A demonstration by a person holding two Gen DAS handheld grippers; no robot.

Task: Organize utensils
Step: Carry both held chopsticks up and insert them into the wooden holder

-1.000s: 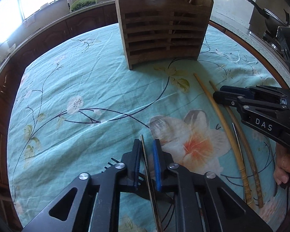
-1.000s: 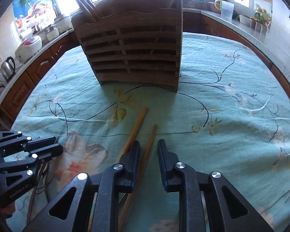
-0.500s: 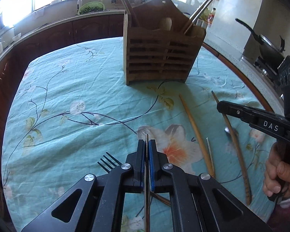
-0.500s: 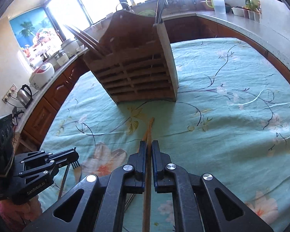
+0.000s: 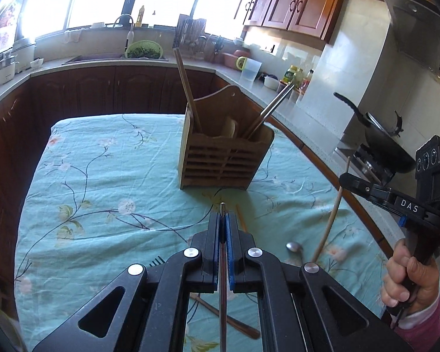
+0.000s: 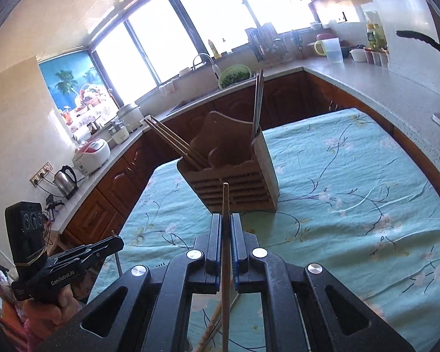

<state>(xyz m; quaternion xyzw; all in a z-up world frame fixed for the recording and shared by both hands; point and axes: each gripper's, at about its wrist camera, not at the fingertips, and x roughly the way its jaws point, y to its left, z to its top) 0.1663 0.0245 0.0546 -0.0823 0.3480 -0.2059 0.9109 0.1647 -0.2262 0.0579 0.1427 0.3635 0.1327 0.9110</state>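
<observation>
One wooden holder point(image 5: 224, 158) on the floral tablecloth point(image 5: 102, 176), left gripper point(image 5: 223, 226) clamped on one metal chopstick point(image 5: 222, 278), right gripper point(image 6: 226, 228) clamped on one wooden chopstick point(image 6: 225, 234), both now lifted off the cloth, one spoon point(image 5: 294, 247) left lying.

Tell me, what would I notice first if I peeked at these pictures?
Probably the wooden utensil holder standing on the flowery blue tablecloth, with chopsticks poking out. Then the two black tools in front: the left gripper pinches a metal chopstick, and the right gripper pinches a wooden chopstick.
</observation>
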